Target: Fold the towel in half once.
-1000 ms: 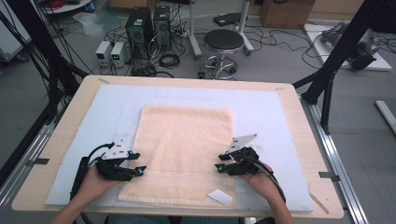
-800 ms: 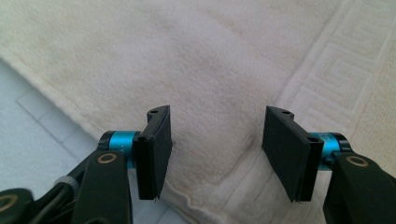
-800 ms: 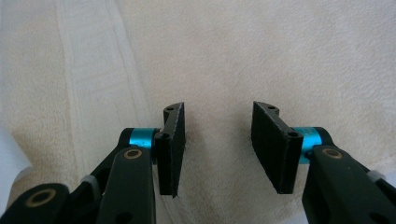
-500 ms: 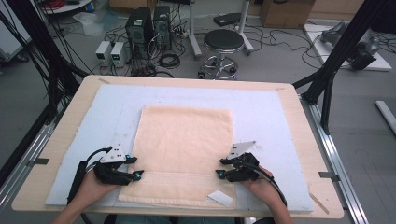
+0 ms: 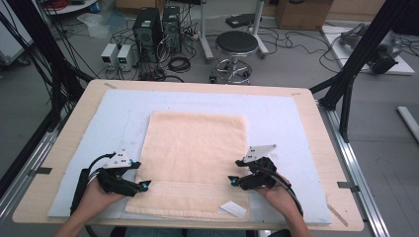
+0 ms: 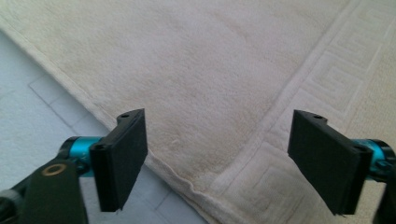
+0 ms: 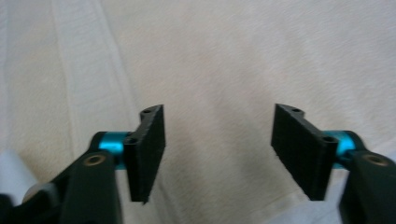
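Observation:
A peach towel point(image 5: 195, 158) lies flat on the pale blue mat point(image 5: 296, 123), with a woven band near its front edge. My left gripper point(image 5: 143, 186) rests low at the towel's left edge, pointing inward. Its jaws have just been opening and now stand wide, over the towel's hem point(image 6: 187, 182) without pressing it. At the right edge my right gripper point(image 5: 232, 181) mirrors it. Its jaws have also just been opening and stand apart above the towel point(image 7: 224, 56), gripping nothing.
A small white label point(image 5: 233, 209) lies at the towel's front right corner. The mat covers most of the wooden table point(image 5: 64, 148). Behind the table stand a stool point(image 5: 236, 44), computer boxes point(image 5: 148, 29) and loose cables on the floor.
Both hands have barely shifted along the towel's front part. The jaws of both grippers look wider apart than before. The towel lies as it did.

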